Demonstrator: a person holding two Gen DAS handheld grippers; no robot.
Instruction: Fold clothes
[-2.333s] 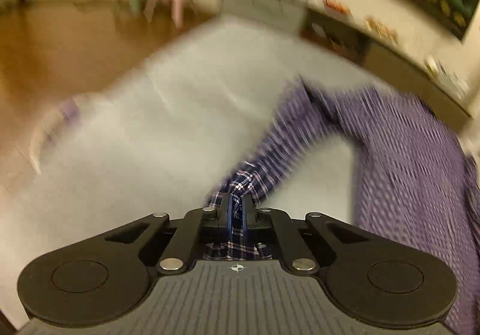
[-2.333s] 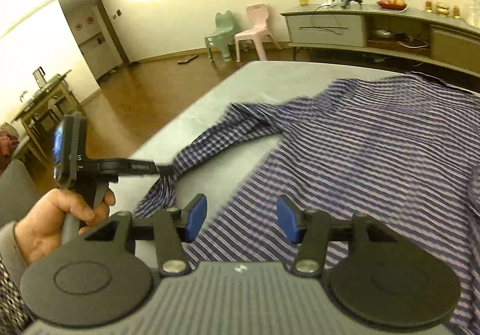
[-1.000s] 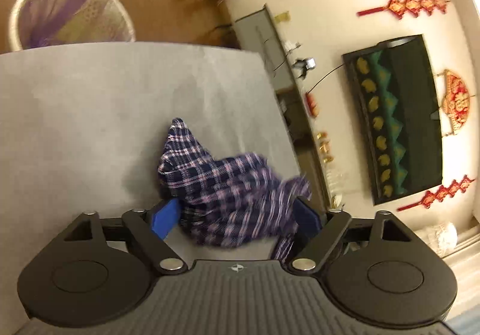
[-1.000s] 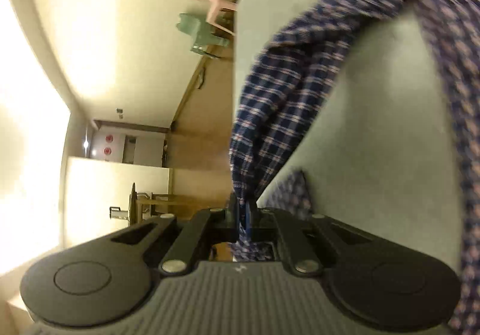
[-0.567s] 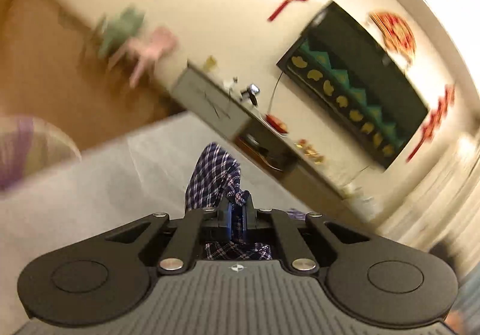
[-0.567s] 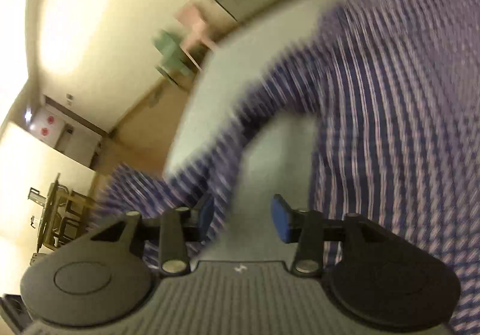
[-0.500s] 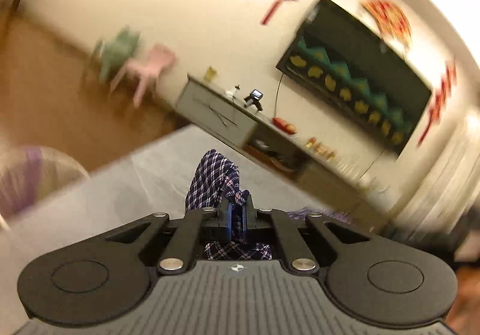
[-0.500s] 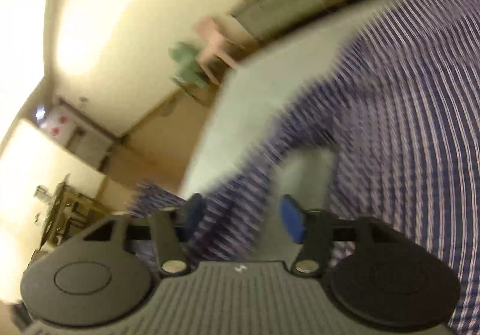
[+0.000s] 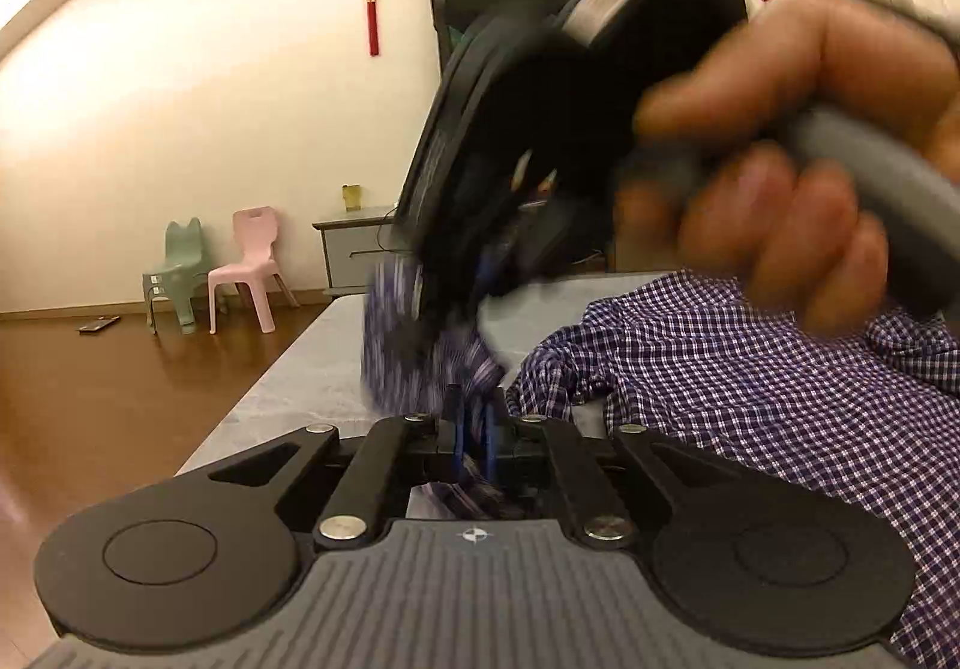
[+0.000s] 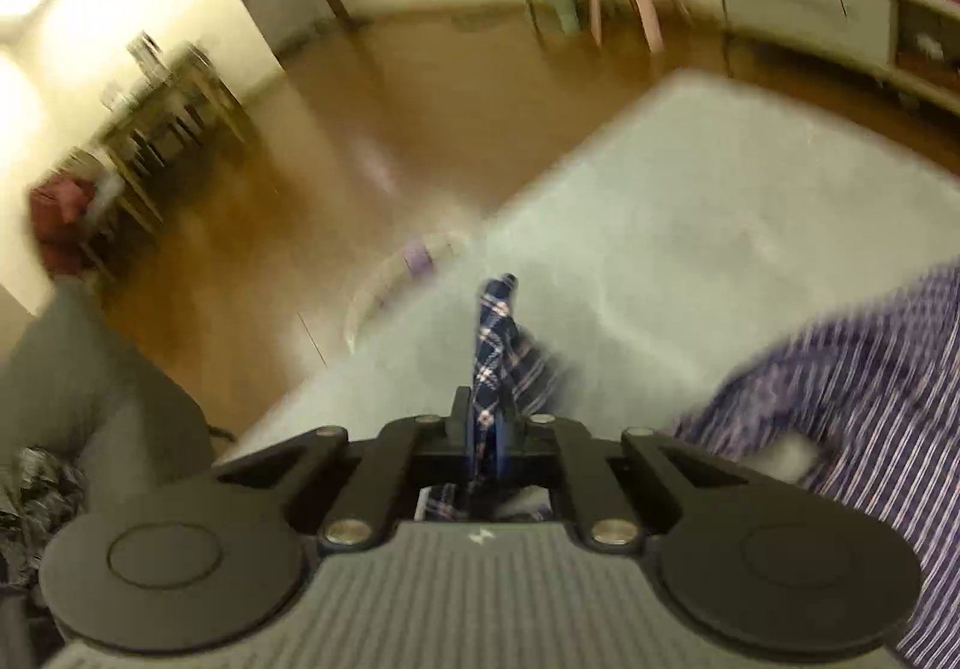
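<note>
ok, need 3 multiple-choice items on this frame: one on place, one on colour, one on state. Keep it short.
1. Where do the two small chairs stand?
A. on the table
B. on the wooden floor by the wall
C. on the cabinet

2. What colours are the two small chairs?
A. green and pink
B. red and black
C. both white

3. What is between the right gripper's fingers?
A. nothing
B. a cup
C. a strip of the checked shirt

Key:
1 B: the green chair and the pink chair stand on the floor against the wall, beyond the table.
2 A: one is pale green, the other pink.
3 C: the right gripper is pinching a fold of the checked shirt; the left gripper also has shirt cloth between its fingers, its jaws opening.
</note>
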